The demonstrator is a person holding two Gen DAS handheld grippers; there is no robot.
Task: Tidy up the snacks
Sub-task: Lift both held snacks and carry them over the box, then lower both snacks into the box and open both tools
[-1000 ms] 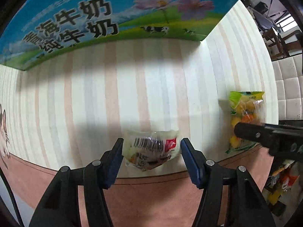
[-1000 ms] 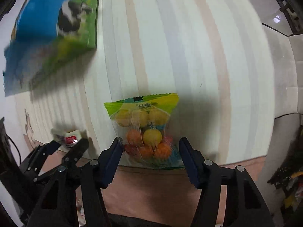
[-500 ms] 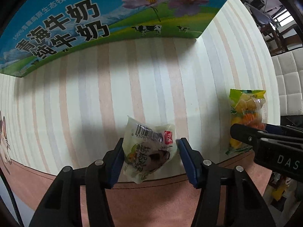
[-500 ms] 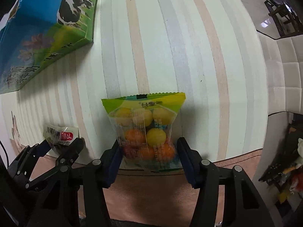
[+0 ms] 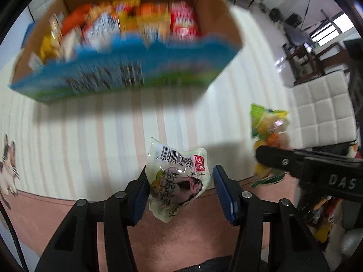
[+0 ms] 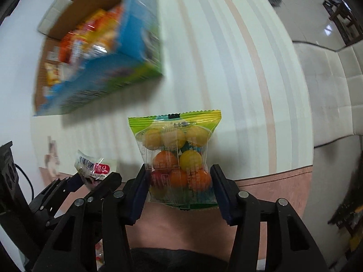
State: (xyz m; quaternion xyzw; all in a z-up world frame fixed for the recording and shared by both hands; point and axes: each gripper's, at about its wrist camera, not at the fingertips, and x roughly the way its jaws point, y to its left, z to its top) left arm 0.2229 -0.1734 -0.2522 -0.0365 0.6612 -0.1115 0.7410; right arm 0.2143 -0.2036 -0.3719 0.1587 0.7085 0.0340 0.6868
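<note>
I am clamping a pale plastic barcoded snack packet (image 5: 179,181) in my left gripper (image 5: 180,191) and a clear green-topped bag of coloured balls (image 6: 179,161) in my right gripper (image 6: 179,191), lifting both toward the open blue cardboard box (image 5: 127,77) of snacks.

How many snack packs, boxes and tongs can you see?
Snack packs: 2, the pale green packet and the bag of candy balls
Snack box: 1
Tongs: 2, the left tongs and the right tongs
Total: 5

The open snack box (image 5: 127,52) is faced from above the bench (image 5: 90,136) by both wrist views; it is seen by both, blurred, at moderate range.
</note>
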